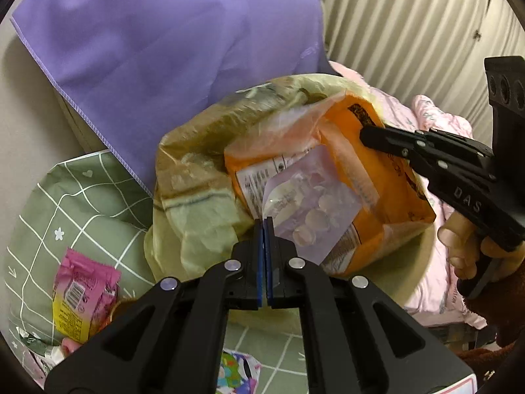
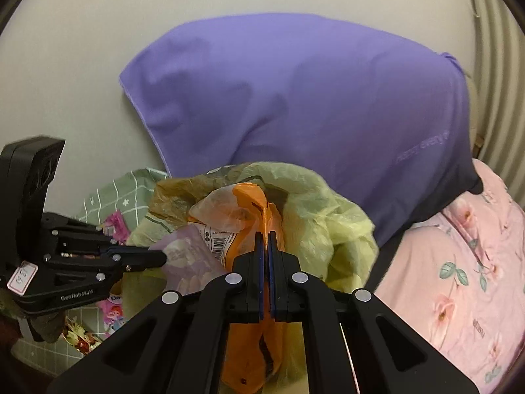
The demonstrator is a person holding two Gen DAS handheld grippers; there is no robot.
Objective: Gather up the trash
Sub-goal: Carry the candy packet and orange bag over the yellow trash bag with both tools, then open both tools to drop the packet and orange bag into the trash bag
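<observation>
We see the left gripper (image 1: pixel 265 226) pinching a lilac sachet (image 1: pixel 311 210), the right gripper (image 2: pixel 265 239), lettered "DAS", pinching the orange wrapper (image 2: pixel 249 197); "GenRobot.AI" marks the left.

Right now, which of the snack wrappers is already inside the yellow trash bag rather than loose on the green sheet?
The orange wrapper, sitting in the yellow bag. The pink wrapper lies outside it on the green checked sheet.
</observation>
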